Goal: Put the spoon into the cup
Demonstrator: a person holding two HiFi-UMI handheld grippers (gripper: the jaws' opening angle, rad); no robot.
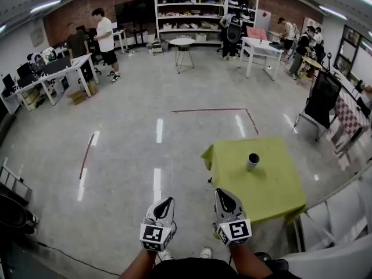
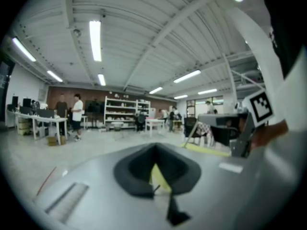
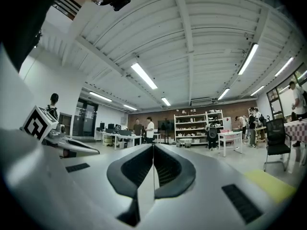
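Note:
A small grey cup (image 1: 252, 162) with a dark mouth stands on a table under a yellow-green cloth (image 1: 273, 193), right of centre in the head view. No spoon shows in any view. My left gripper (image 1: 169, 201) and right gripper (image 1: 220, 192) are held side by side above the floor, just short of the table's near left corner. Both are shut with nothing between the jaws. In the left gripper view the left gripper (image 2: 154, 148) has its tips together, and the cloth (image 2: 206, 150) shows beyond. The right gripper (image 3: 153, 146) also has its tips together.
A black chair (image 1: 321, 100) and a checkered table (image 1: 350, 114) stand to the right of the green table. Far off are white desks (image 1: 260, 50), a small round table (image 1: 182, 42), shelves (image 1: 189, 13) and several people. Red tape lines (image 1: 216, 110) mark the floor.

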